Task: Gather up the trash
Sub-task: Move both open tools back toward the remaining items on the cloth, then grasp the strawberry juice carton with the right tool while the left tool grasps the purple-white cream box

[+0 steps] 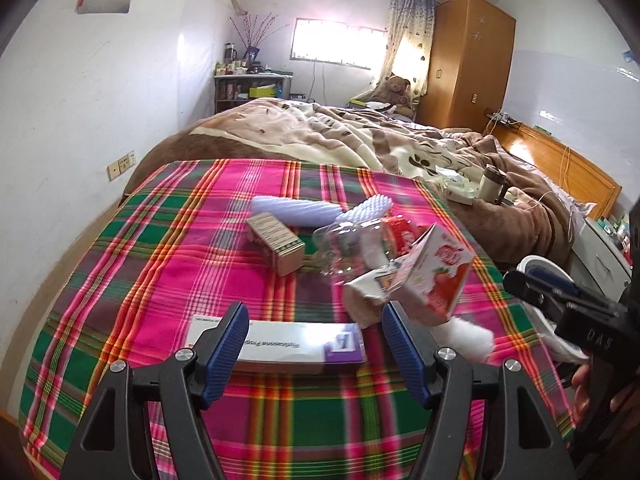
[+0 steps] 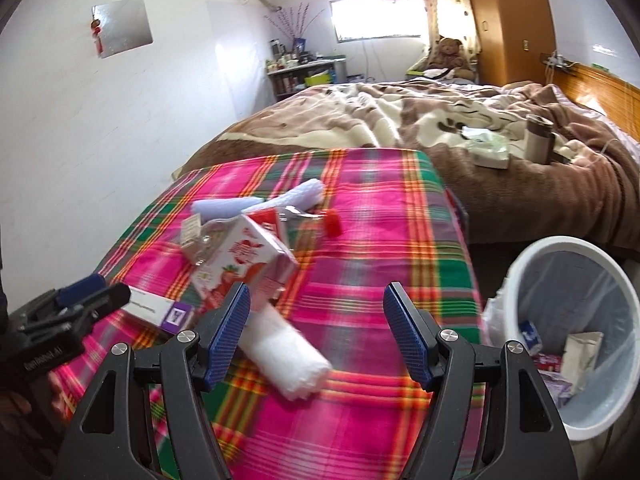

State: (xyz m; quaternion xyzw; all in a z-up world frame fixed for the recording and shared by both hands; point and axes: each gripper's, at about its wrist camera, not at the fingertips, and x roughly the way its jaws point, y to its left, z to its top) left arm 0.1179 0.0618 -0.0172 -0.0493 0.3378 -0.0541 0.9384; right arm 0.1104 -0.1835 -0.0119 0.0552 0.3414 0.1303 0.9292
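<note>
Left wrist view: left claw (image 1: 314,344) wide open, empty, poised over the flat white-and-purple box (image 1: 280,344) lying at the near edge of the plaid-covered tabletop (image 1: 120,280). Probable reason for the pose: the box is the nearest piece and lies flat, so it fits between the spread fingers.

Right wrist view: right claw (image 2: 316,334) also wide open, holding nothing. A white foam roll (image 2: 284,360) lies between its fingers, closer to the left finger, near the tabletop's near edge. The strawberry carton (image 2: 244,268) sits tilted, just behind the roll, leaning among a clear plastic bottle (image 2: 208,240) and other wrappers toward the tabletop's middle.

Lined white bin (image 2: 560,320) stands off the tabletop's right edge, below its level, already holding several pieces; placement suits short drops from the right side.

Open room: right half of the tabletop is bare cloth, giving a free path to the bin. Left claw's route crosses the clutter. Far edge abuts the bed (image 2: 440,128).
</note>
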